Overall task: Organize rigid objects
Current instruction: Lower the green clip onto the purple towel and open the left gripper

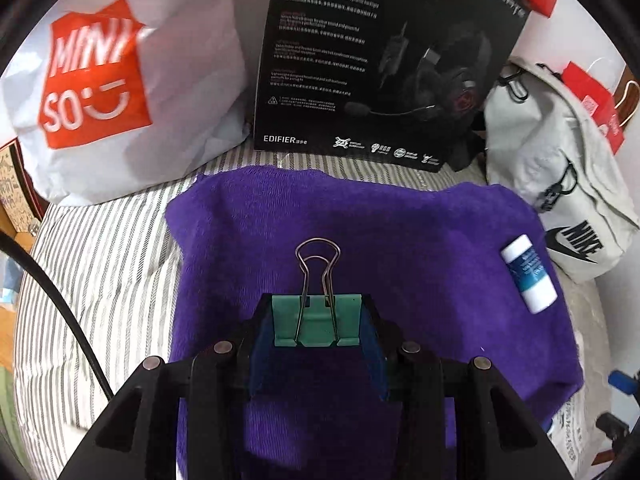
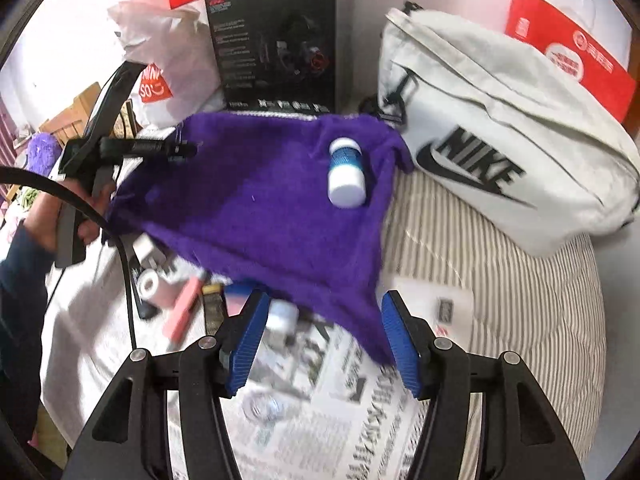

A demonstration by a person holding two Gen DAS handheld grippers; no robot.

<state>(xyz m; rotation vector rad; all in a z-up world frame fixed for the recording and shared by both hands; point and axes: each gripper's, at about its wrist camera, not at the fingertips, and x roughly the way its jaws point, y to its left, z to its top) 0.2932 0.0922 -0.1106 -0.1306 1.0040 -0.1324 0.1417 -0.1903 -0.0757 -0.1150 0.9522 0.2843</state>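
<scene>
The left gripper [image 1: 318, 324] held the green binder clip [image 1: 318, 322] in its jaws, above the purple cloth [image 1: 400, 240]; the right gripper [image 2: 322, 336] stood open and empty, with the white bottle [image 2: 346, 172] ahead of it.

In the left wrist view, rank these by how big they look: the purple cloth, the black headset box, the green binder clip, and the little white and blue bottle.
1. purple cloth
2. black headset box, not far behind the cloth
3. green binder clip, though it sits closest to the camera, between the hand-held gripper's fingers
4. white and blue bottle

The clip's lead over the bottle is unsure.
</scene>
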